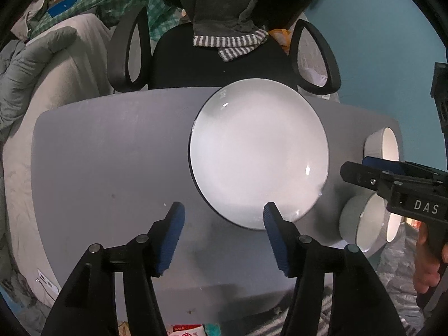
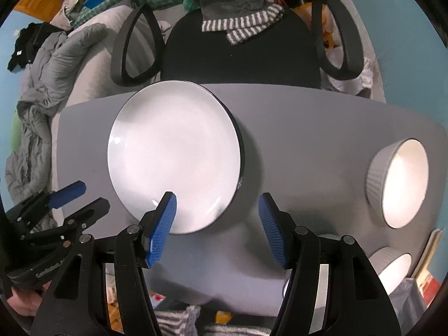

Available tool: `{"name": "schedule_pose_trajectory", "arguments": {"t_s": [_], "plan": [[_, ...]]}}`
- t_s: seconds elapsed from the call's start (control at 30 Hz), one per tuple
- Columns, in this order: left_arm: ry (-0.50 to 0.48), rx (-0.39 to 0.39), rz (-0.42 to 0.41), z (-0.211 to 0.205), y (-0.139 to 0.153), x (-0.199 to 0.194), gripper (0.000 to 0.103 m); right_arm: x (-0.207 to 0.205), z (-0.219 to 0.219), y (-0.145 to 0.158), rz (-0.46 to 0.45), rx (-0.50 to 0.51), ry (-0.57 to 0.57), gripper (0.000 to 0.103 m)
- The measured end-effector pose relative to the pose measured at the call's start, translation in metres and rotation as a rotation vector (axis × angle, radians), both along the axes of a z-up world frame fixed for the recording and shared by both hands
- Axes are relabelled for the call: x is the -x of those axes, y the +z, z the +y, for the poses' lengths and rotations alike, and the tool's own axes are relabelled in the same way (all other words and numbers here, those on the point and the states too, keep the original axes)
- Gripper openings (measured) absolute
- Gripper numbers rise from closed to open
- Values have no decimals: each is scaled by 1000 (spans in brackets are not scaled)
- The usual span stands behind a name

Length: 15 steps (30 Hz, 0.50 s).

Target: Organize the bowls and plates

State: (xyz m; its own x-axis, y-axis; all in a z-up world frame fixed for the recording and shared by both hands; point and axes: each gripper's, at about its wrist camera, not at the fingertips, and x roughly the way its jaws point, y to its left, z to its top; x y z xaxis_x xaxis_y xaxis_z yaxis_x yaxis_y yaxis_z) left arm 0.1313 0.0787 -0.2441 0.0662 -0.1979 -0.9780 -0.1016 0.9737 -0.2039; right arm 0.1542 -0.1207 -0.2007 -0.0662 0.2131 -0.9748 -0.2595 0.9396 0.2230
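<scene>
- Now we hover both hand-held grippers, left hand-held gripper [image 1: 224, 215] and right hand-held gripper [image 2: 217, 207], released and empty, over the plate [image 1: 259, 154] at mid-frame.
- Next we probably gather the bowls [image 2: 399, 183] at the right edge of the counter [image 1: 112, 154].

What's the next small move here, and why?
Probably swing the right gripper toward the far bowl to nest it with the near bowl. Both grippers are open and empty above the table, the plate lies flat, and the two bowls stand apart.

Left hand-held gripper [image 1: 221, 232] and right hand-held gripper [image 2: 217, 224], jaws apart, seemingly empty, pointing down.
</scene>
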Motion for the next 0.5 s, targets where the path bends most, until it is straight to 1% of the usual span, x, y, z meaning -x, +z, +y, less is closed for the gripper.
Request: {"name": "schedule_pose_trajectory", "arguments": {"t_s": [0.07,0.17,0.27,0.37,0.5], "plan": [[12,22,-3,0,5,3,60,4,-2,7,-19,0,6,70],[10,32,-16,-5,14,9,60,9,-7,20,-57,5,16,70],[-7,23,-32,-13,22,14,61,16,-15,32,-87,12,21,70],[-19,33,-22,-21,25,18,61,22,-28,46,-115,-2,-8,70],[-55,45,-25,-36,32,23,61,28,-46,61,-126,-35,-52,71]]}}
